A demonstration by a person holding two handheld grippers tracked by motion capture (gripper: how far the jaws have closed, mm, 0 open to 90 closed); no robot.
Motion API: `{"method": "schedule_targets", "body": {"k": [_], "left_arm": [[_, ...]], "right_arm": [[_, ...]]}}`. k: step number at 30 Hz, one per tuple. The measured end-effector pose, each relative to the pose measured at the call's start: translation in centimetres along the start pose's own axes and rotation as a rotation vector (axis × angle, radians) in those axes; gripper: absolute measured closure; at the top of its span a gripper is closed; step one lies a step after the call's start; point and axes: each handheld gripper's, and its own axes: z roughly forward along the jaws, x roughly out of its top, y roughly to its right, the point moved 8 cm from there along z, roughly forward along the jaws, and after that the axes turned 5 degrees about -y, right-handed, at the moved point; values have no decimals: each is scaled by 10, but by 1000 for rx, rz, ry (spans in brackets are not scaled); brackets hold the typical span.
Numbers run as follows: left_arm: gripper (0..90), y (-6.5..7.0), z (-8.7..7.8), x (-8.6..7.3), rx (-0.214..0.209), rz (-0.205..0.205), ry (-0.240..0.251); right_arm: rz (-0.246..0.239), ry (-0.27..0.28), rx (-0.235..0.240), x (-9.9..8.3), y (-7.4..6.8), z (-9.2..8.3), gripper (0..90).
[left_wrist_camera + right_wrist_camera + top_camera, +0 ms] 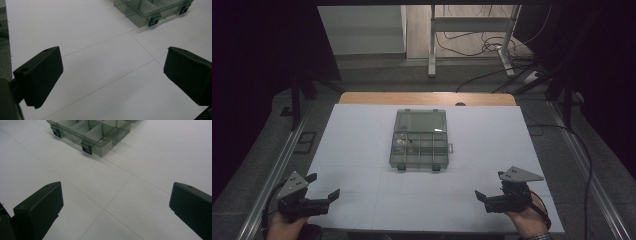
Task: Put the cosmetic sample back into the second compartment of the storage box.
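A clear grey compartment box (419,145) lies in the middle of the white table (362,150), its lid (420,121) folded open toward the far side. A few small pieces (404,142) sit in one left compartment. My left gripper (323,185) rests near the front left edge, open, with nothing between its fingers. My right gripper (490,185) is near the front right, also open and holding nothing. In the left gripper view the gripper (112,67) points at bare table, with the box (145,11) at the upper right. The right gripper (116,200) has the box (92,132) at the upper left.
Two black latches (87,147) hang on the box's near side. A wooden strip (427,98) edges the table's far side. Beyond it are white desk legs (432,45) and loose cables (492,47) on the floor. Metal rails (272,175) run along both sides.
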Motion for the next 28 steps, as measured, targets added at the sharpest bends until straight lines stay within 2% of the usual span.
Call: {"method": "schedule_targets", "body": {"k": [10,19,23,28], "left_arm": [[26,0,0,0,0,-4,1],[26,0,0,0,1,-4,2],[26,-1,0,0,0,-4,1],[26,0,0,0,-3,-6,0]], "right_arm": [[33,1,-43,-12,12,-13,0],[88,5,-76,-29,20,-25,0],[93,19,-89,-32,21,-28,0],[94,-5,-86,-33,21,-25,0]]}}
